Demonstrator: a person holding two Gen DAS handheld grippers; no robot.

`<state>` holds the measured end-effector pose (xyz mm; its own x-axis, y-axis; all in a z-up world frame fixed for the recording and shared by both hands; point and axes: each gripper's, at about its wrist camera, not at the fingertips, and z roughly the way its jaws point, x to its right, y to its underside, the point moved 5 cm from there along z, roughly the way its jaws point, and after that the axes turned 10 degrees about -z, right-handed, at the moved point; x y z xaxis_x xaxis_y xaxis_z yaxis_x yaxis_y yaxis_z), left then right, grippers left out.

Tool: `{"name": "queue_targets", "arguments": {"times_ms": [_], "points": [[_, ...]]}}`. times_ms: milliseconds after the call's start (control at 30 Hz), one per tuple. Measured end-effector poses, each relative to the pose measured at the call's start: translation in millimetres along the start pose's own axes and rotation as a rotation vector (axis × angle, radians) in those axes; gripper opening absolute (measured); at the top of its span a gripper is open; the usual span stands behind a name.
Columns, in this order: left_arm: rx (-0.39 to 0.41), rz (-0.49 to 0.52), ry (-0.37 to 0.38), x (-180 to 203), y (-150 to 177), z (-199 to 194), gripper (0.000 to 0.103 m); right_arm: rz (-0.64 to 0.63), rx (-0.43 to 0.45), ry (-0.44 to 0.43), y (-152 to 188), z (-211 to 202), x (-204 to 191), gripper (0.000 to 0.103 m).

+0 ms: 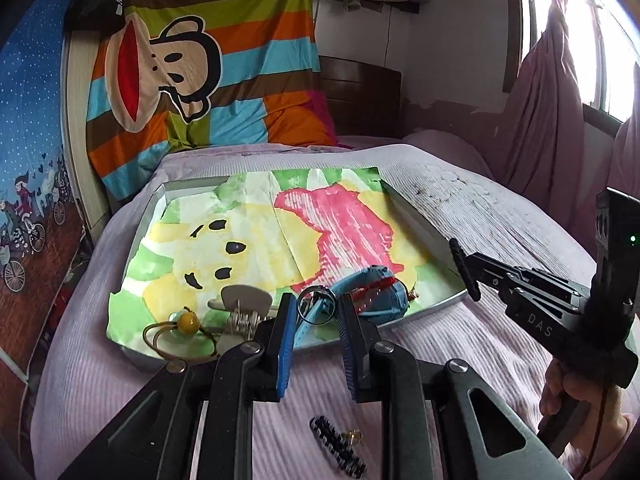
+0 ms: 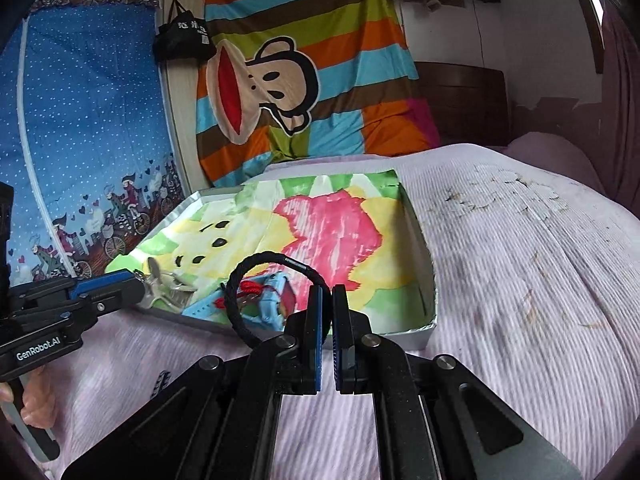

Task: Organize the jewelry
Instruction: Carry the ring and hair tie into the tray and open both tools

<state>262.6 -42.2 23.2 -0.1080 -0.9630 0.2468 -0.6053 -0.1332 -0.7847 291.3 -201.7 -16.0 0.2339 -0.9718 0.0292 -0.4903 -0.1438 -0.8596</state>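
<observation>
**Black bracelet on its way to the tray**

Left wrist view: the left gripper (image 1: 312, 344) hovers at the tray's (image 1: 424, 308) near edge with its fingers moderately open and nothing between them. Just past the fingertips lie a metal ring (image 1: 316, 304), a blue watch (image 1: 376, 292) with red cord on it, a silver hair clip (image 1: 244, 308) and a yellow-bead hair tie (image 1: 188, 324), all on the tray's painted paper liner (image 1: 248, 240). A black beaded piece (image 1: 340, 446) lies on the bed (image 1: 460, 216) below the gripper, outside the tray. The right gripper (image 1: 466, 270) comes in from the right, carrying the black braided bracelet (image 1: 464, 268) edge-on.

Right wrist view: the right gripper (image 2: 327, 300) has its fingers nearly closed, pinching the bracelet (image 2: 256, 276), whose loop stands up and to the left, over the tray's near edge and the watch (image 2: 264, 304). The left gripper (image 2: 132, 284) sits beside the hair clip (image 2: 160, 280).

The step in hand is likely placing the bracelet. It would go best lowered onto bare liner to the right of the watch, so the loop does not snag the red cord, and released only once it rests flat.
</observation>
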Motion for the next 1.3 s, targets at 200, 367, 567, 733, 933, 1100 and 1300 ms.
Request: {"name": "queue_targets", "arguments": {"times_ms": [200,367,567,733,933,1100,1300], "points": [[-0.025,-0.006,-0.052,5,-11,30,0.02,-0.003,-0.094,0.063,-7,42,17,0.004],[-0.056,-0.012,-0.09,6,-11,48,0.02,-0.035,-0.148,0.088,-7,65,19,0.004],[-0.1,-0.015,-0.125,4,-3,62,0.02,-0.073,-0.193,0.1,0,79,12,0.004],[-0.132,0.006,-0.126,7,3,69,0.02,-0.081,-0.212,0.083,6,83,11,0.004],[-0.143,0.012,-0.128,8,5,69,0.02,-0.072,-0.223,0.056,9,84,10,0.005],[-0.134,0.0,-0.11,6,4,64,0.02,-0.073,-0.219,0.044,10,82,9,0.005],[-0.093,-0.039,-0.055,3,5,49,0.029,-0.051,-0.171,0.033,10,69,14,0.012]]}}
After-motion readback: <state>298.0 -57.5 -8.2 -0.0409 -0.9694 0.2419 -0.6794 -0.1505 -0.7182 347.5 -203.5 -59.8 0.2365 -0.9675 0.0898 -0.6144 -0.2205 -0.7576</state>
